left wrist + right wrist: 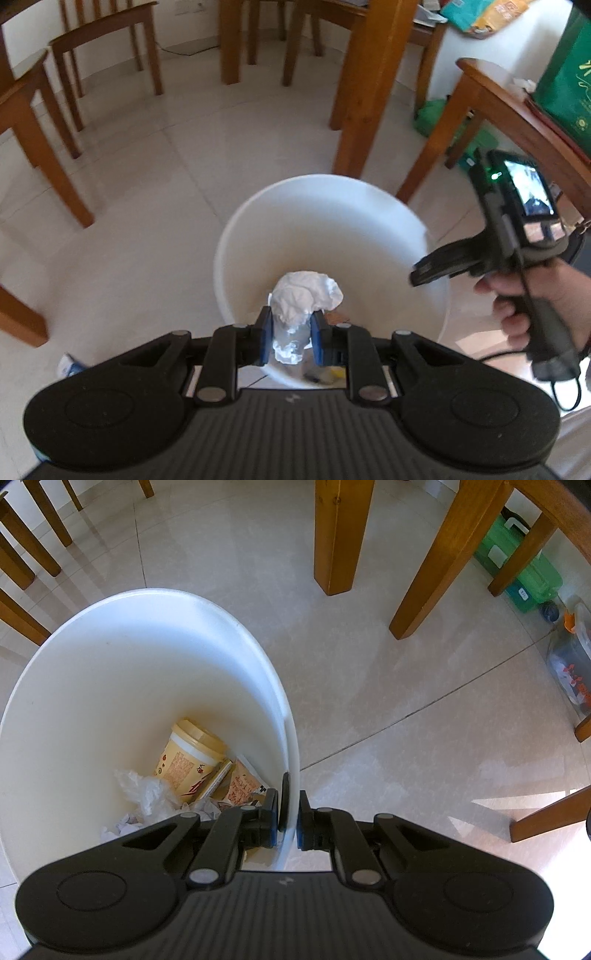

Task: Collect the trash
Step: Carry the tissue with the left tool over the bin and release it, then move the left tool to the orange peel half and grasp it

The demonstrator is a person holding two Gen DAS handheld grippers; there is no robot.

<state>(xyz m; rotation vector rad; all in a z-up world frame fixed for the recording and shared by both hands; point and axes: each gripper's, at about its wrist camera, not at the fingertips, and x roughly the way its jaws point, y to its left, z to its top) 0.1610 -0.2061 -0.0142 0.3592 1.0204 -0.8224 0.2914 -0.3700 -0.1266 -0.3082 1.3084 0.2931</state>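
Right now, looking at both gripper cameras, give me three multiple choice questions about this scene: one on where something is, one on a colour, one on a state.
1. Where is the crumpled tissue?
A. on a chair seat
B. between the left gripper's jaws, above the bin
C. lying on the floor tiles

2. What colour is the bin?
A. white
B. green
C. black

3. What is the right gripper doing?
A. hanging open over the floor
B. holding a cup
C. clamped on the bin's rim

Answers:
1 B, the wad sits between the blue pads with the bin's mouth behind it.
2 A, wall and rim are white in both views.
3 C, its jaws stand either side of the rim wall.
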